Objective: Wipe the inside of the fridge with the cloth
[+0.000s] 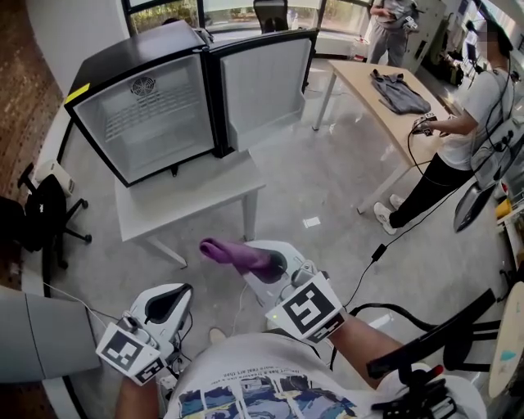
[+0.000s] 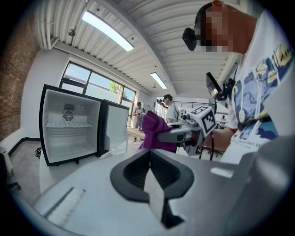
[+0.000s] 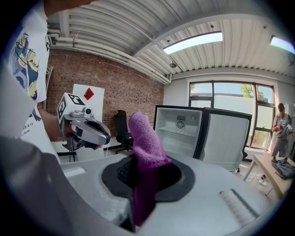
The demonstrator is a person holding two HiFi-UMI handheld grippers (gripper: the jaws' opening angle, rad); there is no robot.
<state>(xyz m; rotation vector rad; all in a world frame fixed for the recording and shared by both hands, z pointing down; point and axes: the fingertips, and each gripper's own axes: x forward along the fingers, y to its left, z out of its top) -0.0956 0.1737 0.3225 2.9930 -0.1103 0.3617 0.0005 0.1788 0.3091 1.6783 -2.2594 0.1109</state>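
Observation:
A small black fridge [image 1: 147, 106] stands on a low white table [image 1: 205, 196]. Its door [image 1: 262, 82] is swung open to the right, and the white inside with one wire shelf shows. My right gripper [image 1: 272, 263] is shut on a purple cloth [image 1: 233, 254] that sticks out to the left, in mid-air well short of the table. In the right gripper view the cloth [image 3: 145, 147] rises from between the jaws, with the fridge [image 3: 179, 131] beyond. My left gripper [image 1: 182, 290] hangs low at the left, shut on nothing. The left gripper view shows its pads meeting [image 2: 150, 154] and the cloth [image 2: 154, 131].
A black office chair [image 1: 41, 213] stands left of the table. At the right is a wooden table [image 1: 368, 90] with a grey garment [image 1: 399, 90], and a person [image 1: 467, 131] stands beside it. A cable runs over the floor [image 1: 385, 245]. Another person [image 1: 389, 24] is at the back.

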